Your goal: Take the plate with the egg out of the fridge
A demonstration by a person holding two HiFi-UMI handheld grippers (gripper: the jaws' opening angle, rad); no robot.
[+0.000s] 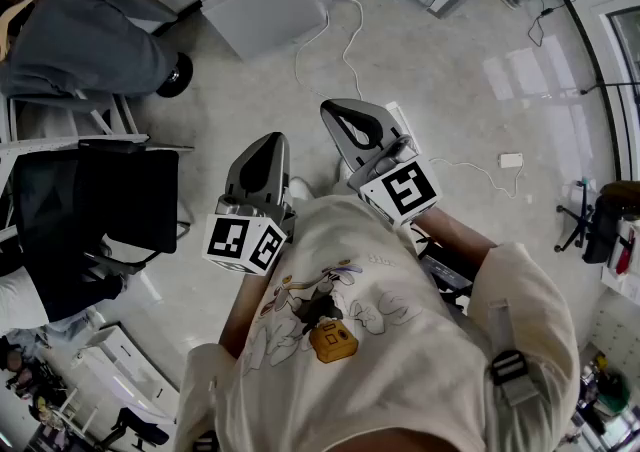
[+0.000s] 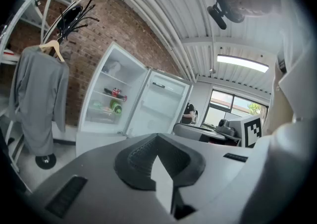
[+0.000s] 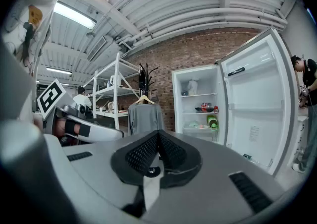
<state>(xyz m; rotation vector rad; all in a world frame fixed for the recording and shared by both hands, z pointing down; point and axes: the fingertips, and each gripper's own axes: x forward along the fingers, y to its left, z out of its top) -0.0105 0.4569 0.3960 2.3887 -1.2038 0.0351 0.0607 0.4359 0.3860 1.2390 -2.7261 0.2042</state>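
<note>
You hold both grippers close to your chest, side by side, and both point across the floor [image 1: 440,80] toward the fridge [image 1: 265,0]. The left gripper [image 1: 268,140] has its fingers [image 2: 143,153] pressed together, with nothing between them. The right gripper [image 1: 332,108] is the same: fingers [image 3: 171,151] together and empty.

The fridge stands well apart from you with its door [image 3: 257,99] swung wide open. In the right gripper view its shelves show plainly. A dark bowl [image 3: 204,108] and something red sit on a middle shelf, and a green thing [image 3: 213,121] is below them at the right. Just beside the green thing lies a pale plate [image 3: 200,127], on the lower shelf. Something small and light rests on the plate, but it is too small to tell that it is the egg. Neither gripper is near it.

In the left gripper view the same shelves appear further off — the red and green spots can be made out, the plate cannot be told.

A grey shirt [image 3: 144,116] hangs on a hanger to the left of the fridge, against the brick wall. A white cable [image 1: 345,50] trails over the floor between you and the fridge.
</note>
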